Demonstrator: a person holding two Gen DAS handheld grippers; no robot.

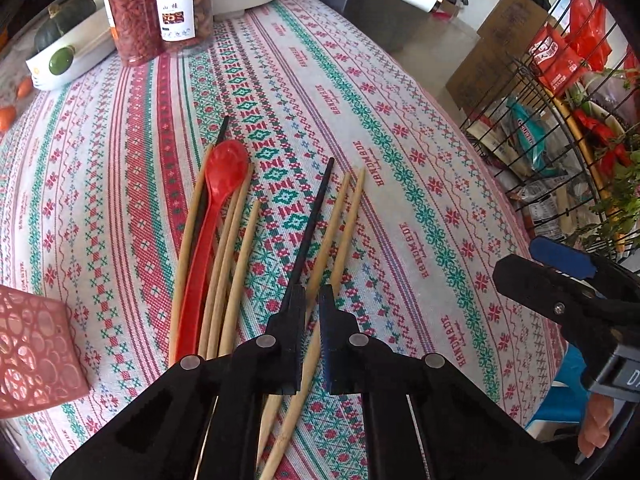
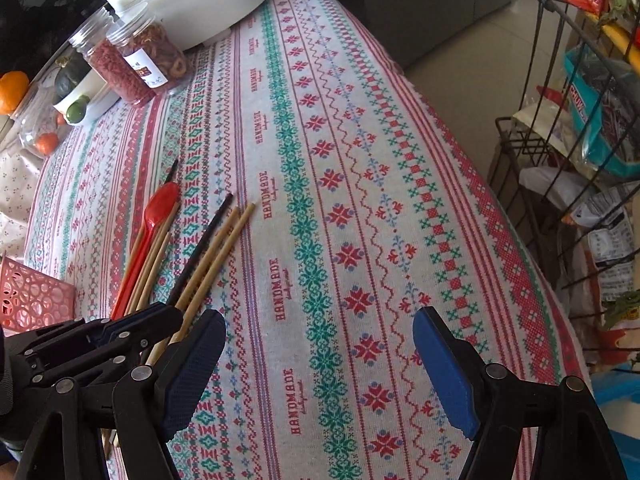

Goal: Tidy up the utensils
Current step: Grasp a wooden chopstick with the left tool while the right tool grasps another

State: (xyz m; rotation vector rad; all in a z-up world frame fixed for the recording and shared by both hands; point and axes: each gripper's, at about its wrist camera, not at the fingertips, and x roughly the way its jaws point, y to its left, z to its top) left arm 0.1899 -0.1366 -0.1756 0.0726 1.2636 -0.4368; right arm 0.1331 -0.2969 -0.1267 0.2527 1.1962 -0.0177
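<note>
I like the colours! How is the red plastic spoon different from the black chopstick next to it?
The red plastic spoon has a round bowl and a flat wide handle; the thin black chopstick is a straight stick. The spoon rests among pale wooden chopsticks; the black chopstick's near end runs under the left gripper. Both lie flat on the patterned tablecloth, pointing the same way.

A cross-stitch patterned cloth (image 2: 320,200) printed with "HANDMADE" covered the surface. At its far end stood two clear jars, one of red berries (image 1: 132,20) and one of dried slices (image 1: 186,8), touching each other, just beside a white appliance (image 2: 192,4). A white dish (image 1: 68,60) held a dark green squash (image 1: 64,20). Small oranges (image 2: 14,90) lay near it. Beyond the surface edge, a black wire rack (image 1: 560,140) held packaged goods, with cardboard boxes (image 1: 496,40) on the floor behind.
</note>
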